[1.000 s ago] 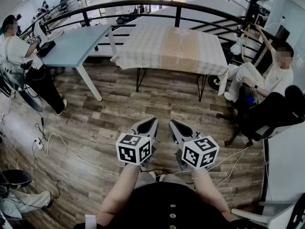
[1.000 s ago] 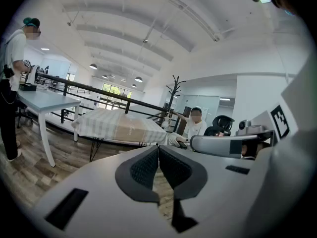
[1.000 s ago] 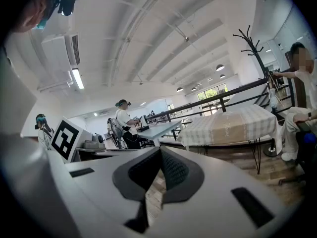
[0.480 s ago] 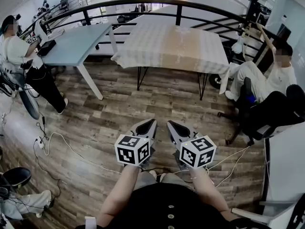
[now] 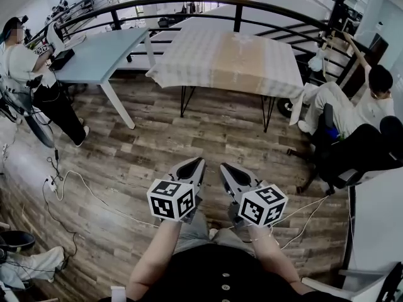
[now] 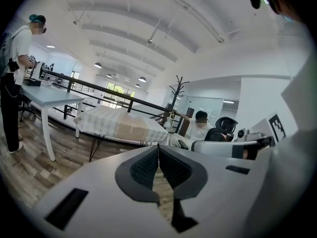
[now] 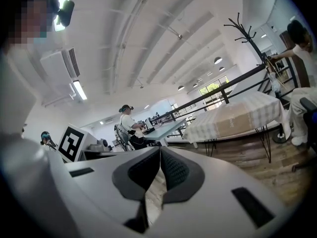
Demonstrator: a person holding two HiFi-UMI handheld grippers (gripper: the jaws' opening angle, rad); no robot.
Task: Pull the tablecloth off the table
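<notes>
A checked beige and white tablecloth (image 5: 227, 58) covers a table with thin black legs (image 5: 185, 103) across the wooden floor, far from both grippers. My left gripper (image 5: 200, 161) and right gripper (image 5: 223, 167) are held side by side low in the head view, pointing towards the table, both shut with nothing between the jaws. The left gripper view shows its closed pads (image 6: 143, 166) with the tablecloth (image 6: 119, 124) beyond them on the left. In the right gripper view the cloth (image 7: 237, 115) lies far off on the right past the shut gripper (image 7: 160, 149).
A grey-blue table (image 5: 101, 55) stands left of the covered one, with a person (image 5: 25, 74) standing beside it. Another person (image 5: 352, 102) sits at the right near a black office chair (image 5: 352, 156). A black railing (image 5: 239, 8) runs behind. White cables (image 5: 82, 190) cross the floor.
Both grippers stay shut in almost the same place. The seated person on the right has turned the head away, and the standing person on the left has shifted slightly.
</notes>
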